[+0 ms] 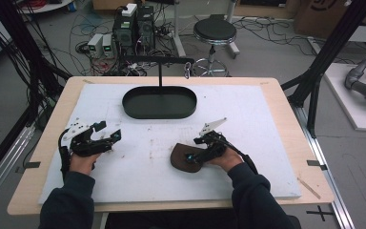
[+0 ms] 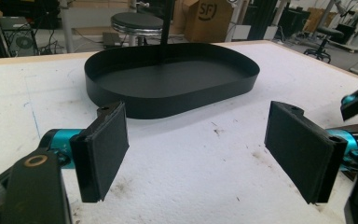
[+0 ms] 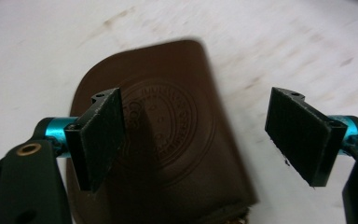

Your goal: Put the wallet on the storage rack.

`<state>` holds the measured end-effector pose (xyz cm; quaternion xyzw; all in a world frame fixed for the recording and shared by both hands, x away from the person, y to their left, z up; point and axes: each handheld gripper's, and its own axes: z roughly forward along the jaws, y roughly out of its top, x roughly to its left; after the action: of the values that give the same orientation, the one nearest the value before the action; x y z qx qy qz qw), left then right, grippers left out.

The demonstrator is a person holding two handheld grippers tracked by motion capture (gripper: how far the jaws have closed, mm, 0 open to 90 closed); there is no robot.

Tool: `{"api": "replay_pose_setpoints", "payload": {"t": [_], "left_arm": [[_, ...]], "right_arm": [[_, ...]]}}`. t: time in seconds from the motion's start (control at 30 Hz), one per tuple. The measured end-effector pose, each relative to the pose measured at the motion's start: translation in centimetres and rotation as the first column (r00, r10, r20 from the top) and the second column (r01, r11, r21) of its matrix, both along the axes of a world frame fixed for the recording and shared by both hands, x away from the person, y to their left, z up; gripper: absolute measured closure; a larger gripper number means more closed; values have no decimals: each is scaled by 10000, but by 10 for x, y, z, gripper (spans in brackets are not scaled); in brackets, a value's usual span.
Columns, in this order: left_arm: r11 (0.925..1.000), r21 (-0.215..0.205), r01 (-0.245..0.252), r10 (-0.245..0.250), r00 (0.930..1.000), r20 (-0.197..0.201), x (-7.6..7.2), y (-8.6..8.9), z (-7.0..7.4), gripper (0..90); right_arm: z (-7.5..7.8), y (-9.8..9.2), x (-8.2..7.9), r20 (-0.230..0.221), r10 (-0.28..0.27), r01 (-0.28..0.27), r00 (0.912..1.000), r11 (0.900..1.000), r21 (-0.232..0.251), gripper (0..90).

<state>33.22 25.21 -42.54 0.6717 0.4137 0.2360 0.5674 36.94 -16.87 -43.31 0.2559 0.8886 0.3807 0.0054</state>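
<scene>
Two hand-held grippers are in my hands, and both stand wide open with nothing between their pads. My right hand-held gripper (image 3: 196, 140) hangs over the brown leather pouch (image 3: 168, 135), which lies flat on the white table (image 1: 248, 109) at lower centre of the high view, just under my right hand (image 1: 226, 160). In the right gripper view the pouch fills the lower middle of the frame, with its embossed round seal behind the left pad (image 3: 100, 137), while the right pad (image 3: 303, 135) hangs over bare table beside the pouch's edge. That offset is my worry: if I close from here I judge the pads may catch only one edge of the flat leather, or slide over it and push it along the table (thin, limp things seldom lift cleanly). My left hand-held gripper (image 2: 205, 149) faces the black oval tray (image 2: 172, 100) in the upper middle of its view, well apart from the pouch. A thin black post rises from the tray's far side, and a careless swing could knock it.
</scene>
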Motion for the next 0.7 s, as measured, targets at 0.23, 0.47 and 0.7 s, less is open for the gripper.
{"api": "replay_pose_setpoints", "payload": {"t": [0.23, 0.47, 0.7], "left_arm": [[10000, 62, 61, -61, 10000, -18, 0, 0, 0, 215], [10000, 55, -19, 20, 10000, -30, -1, 2, 0, 215], [10000, 27, -17, 17, 10000, 3, -1, 1, 0, 216]], "right_arm": [[-7, -5, 10, -1709, 369, -258, 9846, 9974, 666, 348], [-2, -7, 8, -1428, 490, -413, 9885, 9975, 569, 449], [18, -27, 7, 360, -820, 804, 9960, 9958, 431, 575]]}}
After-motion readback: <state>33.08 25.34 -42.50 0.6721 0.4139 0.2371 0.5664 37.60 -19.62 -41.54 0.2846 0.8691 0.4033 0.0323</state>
